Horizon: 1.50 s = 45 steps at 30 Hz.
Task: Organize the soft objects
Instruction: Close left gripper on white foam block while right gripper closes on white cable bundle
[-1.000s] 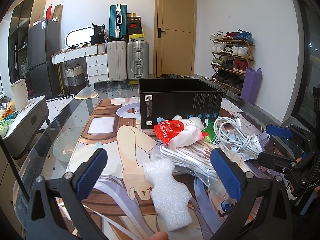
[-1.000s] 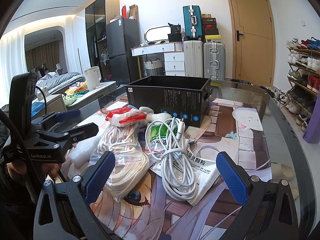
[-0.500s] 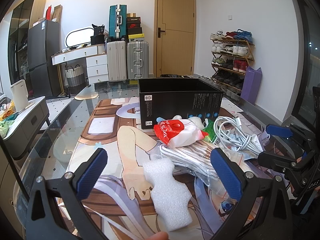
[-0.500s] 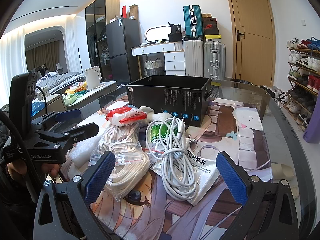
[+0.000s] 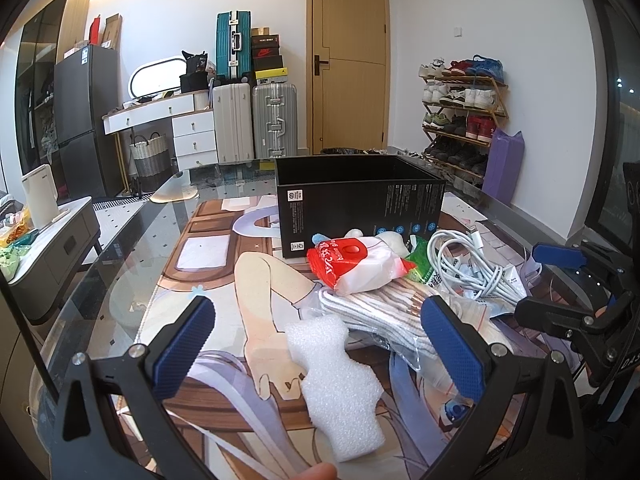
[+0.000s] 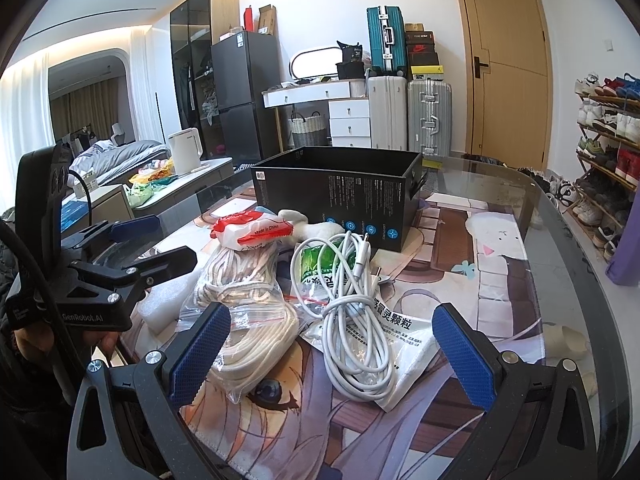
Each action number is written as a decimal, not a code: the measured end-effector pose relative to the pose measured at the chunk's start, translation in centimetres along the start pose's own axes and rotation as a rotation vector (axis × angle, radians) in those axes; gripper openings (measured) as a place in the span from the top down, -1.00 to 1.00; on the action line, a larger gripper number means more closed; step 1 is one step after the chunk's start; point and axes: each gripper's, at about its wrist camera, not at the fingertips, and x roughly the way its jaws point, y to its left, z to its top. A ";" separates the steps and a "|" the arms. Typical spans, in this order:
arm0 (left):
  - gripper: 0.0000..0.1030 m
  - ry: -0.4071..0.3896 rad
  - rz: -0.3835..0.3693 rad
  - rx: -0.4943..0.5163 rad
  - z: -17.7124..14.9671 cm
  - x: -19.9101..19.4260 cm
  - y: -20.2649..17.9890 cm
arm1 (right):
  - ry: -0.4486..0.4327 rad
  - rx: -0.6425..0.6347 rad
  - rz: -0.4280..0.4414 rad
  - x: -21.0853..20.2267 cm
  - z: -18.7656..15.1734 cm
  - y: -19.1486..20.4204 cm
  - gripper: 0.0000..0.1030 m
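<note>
Foam lies on the mat between your left gripper's wide-spread, empty fingers, left wrist view. Beyond it sit bagged rope, a red-and-white pack, a white cable and the open black box. Right wrist view: your right gripper stands wide open, holding nothing, over the cable and rope; the box is behind.

White walls. Wooden door at rear. Suitcases beside a white dresser. Shoe rack at right wall. Dark refrigerator and bed at left.
</note>
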 end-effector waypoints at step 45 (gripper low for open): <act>-0.97 0.146 -0.036 -0.039 -0.4 1.3 2.3 | 0.199 0.036 -0.087 4.7 2.5 -2.7 -0.71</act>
